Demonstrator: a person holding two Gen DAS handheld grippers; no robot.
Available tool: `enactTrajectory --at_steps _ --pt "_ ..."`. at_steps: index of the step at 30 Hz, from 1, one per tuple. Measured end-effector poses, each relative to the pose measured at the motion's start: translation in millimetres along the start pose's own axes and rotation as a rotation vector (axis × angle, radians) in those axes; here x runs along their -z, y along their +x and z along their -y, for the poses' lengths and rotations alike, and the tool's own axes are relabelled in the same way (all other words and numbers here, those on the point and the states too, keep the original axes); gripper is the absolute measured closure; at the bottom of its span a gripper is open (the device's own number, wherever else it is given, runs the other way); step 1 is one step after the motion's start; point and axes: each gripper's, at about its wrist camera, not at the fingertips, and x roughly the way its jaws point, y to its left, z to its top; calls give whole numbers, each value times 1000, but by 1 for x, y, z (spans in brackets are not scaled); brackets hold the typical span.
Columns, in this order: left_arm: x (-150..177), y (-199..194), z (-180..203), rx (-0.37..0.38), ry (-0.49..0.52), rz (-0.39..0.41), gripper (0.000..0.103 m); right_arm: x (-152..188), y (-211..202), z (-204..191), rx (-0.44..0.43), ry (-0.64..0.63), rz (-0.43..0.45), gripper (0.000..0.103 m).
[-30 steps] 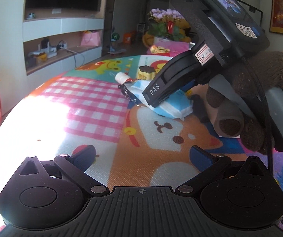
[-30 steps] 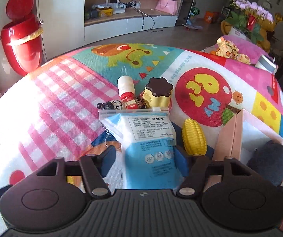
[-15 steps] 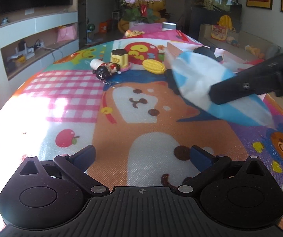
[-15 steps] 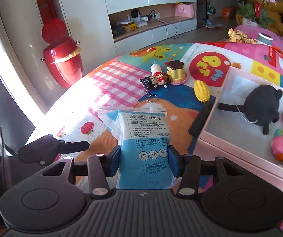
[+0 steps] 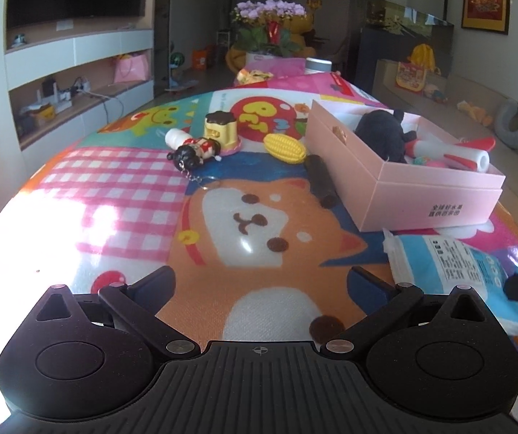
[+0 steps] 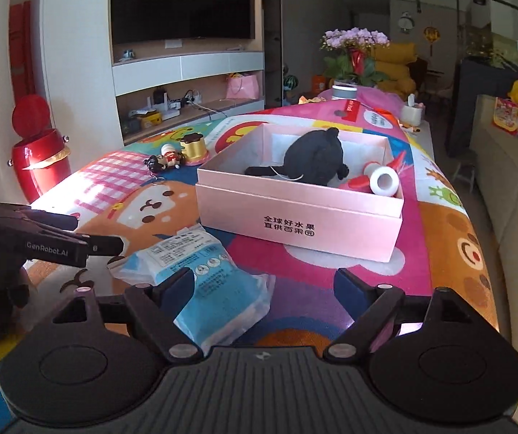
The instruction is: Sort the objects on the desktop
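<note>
A blue and white wipes pack (image 6: 201,271) lies flat on the cartoon mat in front of the pink box (image 6: 295,213); it also shows in the left wrist view (image 5: 454,267). My right gripper (image 6: 264,284) is open, its left finger over the pack's edge, not gripping it. My left gripper (image 5: 260,282) is open and empty above the mat. The pink box (image 5: 403,184) holds a black plush (image 6: 317,159) and red-white toys (image 6: 378,181). A doll keychain (image 5: 194,152), a yellow pudding toy (image 5: 221,133), a toy corn (image 5: 284,148) and a dark stick (image 5: 322,181) lie left of the box.
A red bin (image 6: 38,159) stands on the floor at the mat's left. White cups (image 6: 344,92) and small items sit at the table's far end. The table's right edge borders a sofa (image 6: 512,217). The left gripper shows in the right wrist view (image 6: 52,242).
My right gripper carried the wipes pack to the mat in front of the pink box, set it down and opened. My left gripper stayed open and turned toward the box.
</note>
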Motion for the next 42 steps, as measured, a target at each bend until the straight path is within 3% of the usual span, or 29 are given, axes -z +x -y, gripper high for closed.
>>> enactTrajectory --at_steps 2,4,7,9,13,15,18,21,26,29,32,34,38,42 --pt "-12 9 2 -15 -10 11 4 7 6 7 -25 71 3 18" --pt "-25 22 3 9 -27 -3 38 10 8 10 -35 115 19 16" --pt "-38 41 12 73 18 -14 38 15 12 14 -30 152 27 14" --pt "-45 56 23 106 99 -20 38 16 12 13 -30 161 34 12" --pt "-54 79 29 116 153 -28 39 16 14 15 -20 178 30 10" --pt "-56 87 31 158 182 -35 40 17 14 14 -17 175 30 9" --pt "-55 94 35 119 263 -17 36 16 15 14 -18 175 27 8" --pt "-58 98 31 33 263 -6 38 16 16 15 -19 182 24 7" --pt "-59 100 29 85 285 0 41 16 17 16 -23 185 19 6" --pt "-60 107 28 80 292 -9 47 16 17 17 -22 187 20 6" --pt "-60 107 30 108 299 -8 61 16 16 16 -20 187 21 6" --pt "-58 106 34 105 319 -8 83 16 16 15 -20 189 19 5" --pt "-54 97 38 67 314 -6 83 16 17 17 -28 208 13 4" --pt "-39 68 34 84 315 -8 83 17 16 20 -32 227 12 4"
